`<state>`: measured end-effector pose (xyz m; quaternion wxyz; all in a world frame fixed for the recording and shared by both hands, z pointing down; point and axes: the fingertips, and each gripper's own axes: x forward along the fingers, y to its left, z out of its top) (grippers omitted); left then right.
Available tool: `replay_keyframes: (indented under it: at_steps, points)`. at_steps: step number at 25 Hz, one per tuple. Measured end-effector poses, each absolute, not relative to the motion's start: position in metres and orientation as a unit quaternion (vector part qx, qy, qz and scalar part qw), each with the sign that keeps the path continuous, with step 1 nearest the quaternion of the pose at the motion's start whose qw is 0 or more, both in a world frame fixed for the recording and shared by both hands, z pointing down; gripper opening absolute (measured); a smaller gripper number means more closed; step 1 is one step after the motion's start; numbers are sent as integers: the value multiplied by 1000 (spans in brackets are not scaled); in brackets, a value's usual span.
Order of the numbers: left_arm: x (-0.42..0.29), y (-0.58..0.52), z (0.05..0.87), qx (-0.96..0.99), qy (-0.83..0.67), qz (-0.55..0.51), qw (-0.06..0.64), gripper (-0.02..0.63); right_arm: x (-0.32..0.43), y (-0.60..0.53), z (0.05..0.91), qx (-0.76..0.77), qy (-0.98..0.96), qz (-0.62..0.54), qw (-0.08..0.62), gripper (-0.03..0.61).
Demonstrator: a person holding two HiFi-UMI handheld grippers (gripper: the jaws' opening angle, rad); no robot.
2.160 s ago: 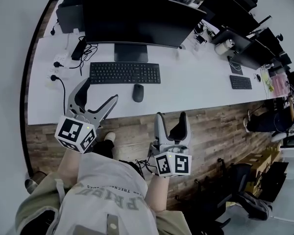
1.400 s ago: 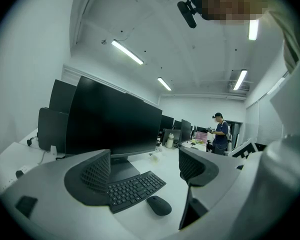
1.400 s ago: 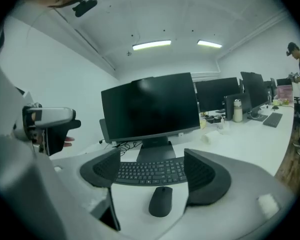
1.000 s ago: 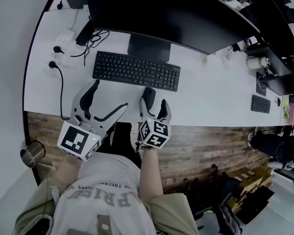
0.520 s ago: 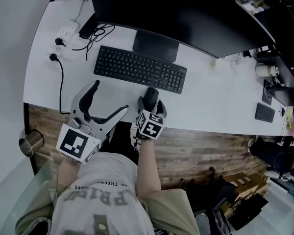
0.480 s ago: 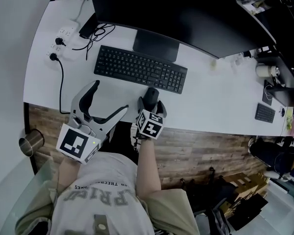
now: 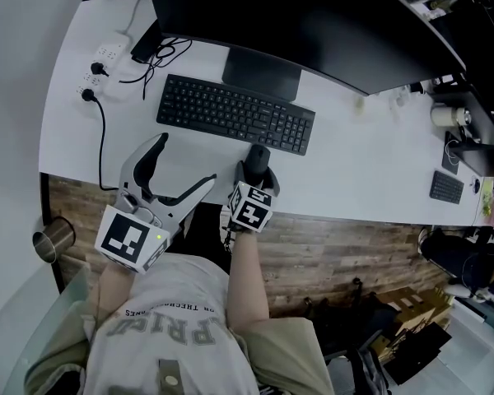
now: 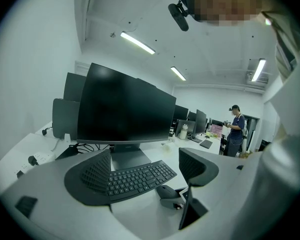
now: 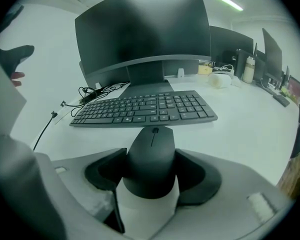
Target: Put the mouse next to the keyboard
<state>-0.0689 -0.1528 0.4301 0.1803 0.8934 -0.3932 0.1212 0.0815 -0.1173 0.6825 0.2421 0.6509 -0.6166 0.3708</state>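
mouse is bracketed lengthwise by the closing jaws of the right hand-held gripper, keyboard just ahead; left hand-held gripper is held wide.

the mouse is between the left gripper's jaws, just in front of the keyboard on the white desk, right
Wrong gripper: the right gripper view shows the right gripper closing its jaws on the mouse, while the left gripper stands open and empty. The rest holds: the mouse is just in front of the keyboard on the white desk.
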Motion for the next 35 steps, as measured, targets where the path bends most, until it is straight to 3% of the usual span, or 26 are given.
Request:
replay_keyframes:
  at_steps: [19, 35]
  points:
    - [-66, -154, 420, 926, -322, 103, 170, 408, 117, -103, 619, 737, -559, 346, 157, 301]
    - [17, -149, 406, 945, -273, 73, 163, 408, 204, -66, 549, 784, -536, 287, 125, 302]
